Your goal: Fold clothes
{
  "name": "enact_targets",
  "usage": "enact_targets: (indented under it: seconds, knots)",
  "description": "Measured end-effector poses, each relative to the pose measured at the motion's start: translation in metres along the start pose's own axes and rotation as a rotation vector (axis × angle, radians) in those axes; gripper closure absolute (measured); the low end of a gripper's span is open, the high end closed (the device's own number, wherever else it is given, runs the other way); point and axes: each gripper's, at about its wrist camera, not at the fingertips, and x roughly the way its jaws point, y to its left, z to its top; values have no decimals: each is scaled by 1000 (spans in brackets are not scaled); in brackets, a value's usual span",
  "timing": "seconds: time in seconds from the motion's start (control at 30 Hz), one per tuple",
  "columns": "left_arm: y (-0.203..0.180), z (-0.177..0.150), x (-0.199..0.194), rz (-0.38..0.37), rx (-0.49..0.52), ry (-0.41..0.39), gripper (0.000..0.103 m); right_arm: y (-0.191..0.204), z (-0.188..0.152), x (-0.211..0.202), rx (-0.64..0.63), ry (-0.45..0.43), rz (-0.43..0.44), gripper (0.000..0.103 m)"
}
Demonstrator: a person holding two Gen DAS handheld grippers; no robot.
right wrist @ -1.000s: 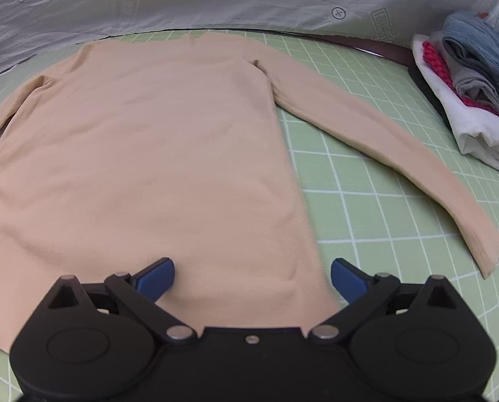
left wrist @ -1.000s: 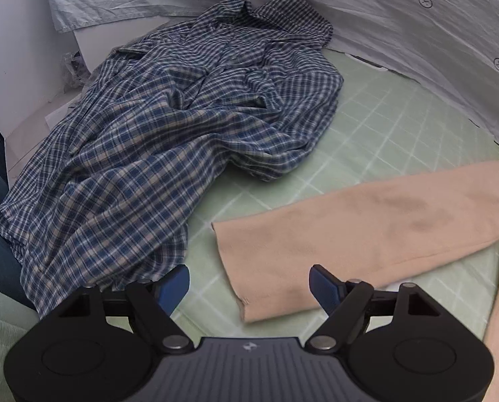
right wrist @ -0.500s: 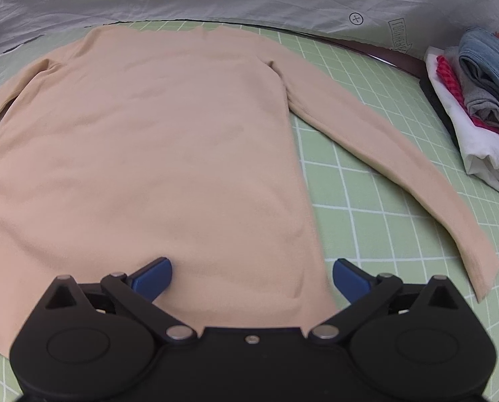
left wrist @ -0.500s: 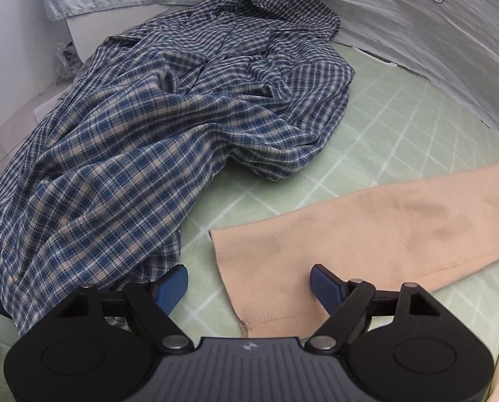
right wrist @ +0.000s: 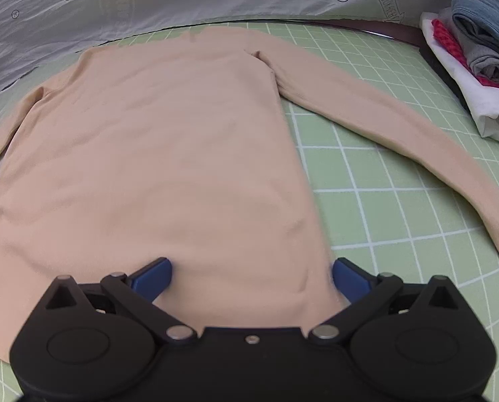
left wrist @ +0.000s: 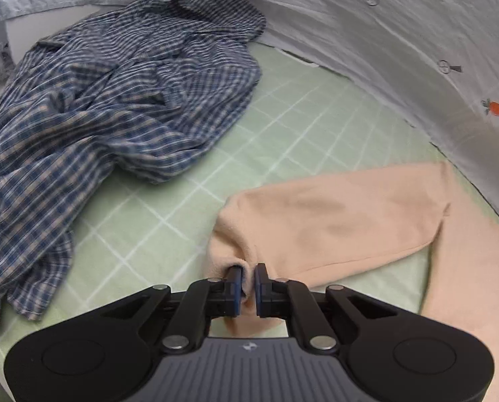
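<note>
A peach long-sleeved top [right wrist: 155, 154] lies flat and face down on the green grid mat [right wrist: 400, 221], neck at the far side. My left gripper [left wrist: 247, 281] is shut on the cuff end of the top's left sleeve [left wrist: 333, 221], which bunches between the blue pads. My right gripper [right wrist: 249, 274] is open, its blue fingers [right wrist: 152, 276] straddling the top's lower right hem area. The right sleeve [right wrist: 400, 140] stretches out to the right on the mat.
A crumpled blue plaid shirt [left wrist: 92, 110] lies on the mat's left part. A stack of folded clothes [right wrist: 473, 53] sits at the far right. A grey printed sheet [left wrist: 400, 50] borders the mat at the back.
My left gripper moved forward onto the sleeve's cuff and closed on it, bunching the fabric. My right gripper stayed open and drifted slightly over the hem.
</note>
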Motion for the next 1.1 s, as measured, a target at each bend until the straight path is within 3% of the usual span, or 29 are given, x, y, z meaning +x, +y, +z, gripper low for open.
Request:
enact_targets:
  seconds: [0.23, 0.33, 0.4, 0.5, 0.6, 0.73, 0.83, 0.93, 1.0, 1.1]
  knots:
    - [-95, -16, -12, -395, 143, 72, 94, -2, 0, 1, 3, -15, 16, 0]
    - [-136, -33, -19, -537, 215, 90, 77, -3, -1, 1, 5, -25, 19, 0]
    - [-149, -41, -23, -533, 253, 87, 44, -2, -1, 1, 5, -30, 19, 0]
    - [-150, -48, -24, -483, 271, 82, 39, -2, 0, 1, 7, -28, 20, 0]
    - [-133, -49, -18, -400, 227, 110, 35, -4, 5, 0, 32, -18, 18, 0]
    - [-112, -53, -9, -281, 199, 154, 35, -9, 17, -12, 141, -84, 67, 0]
    - [-98, -56, -8, -259, 182, 178, 34, -7, 33, -13, 229, -102, 199, 0]
    - [-91, -59, -6, -247, 178, 197, 31, -1, 48, -4, 337, -83, 361, 7]
    - [-90, -60, -5, -242, 185, 207, 31, 6, 54, 11, 428, -29, 494, 12]
    - [-89, -61, -4, -245, 194, 216, 31, 23, 57, 37, 559, 79, 675, 29]
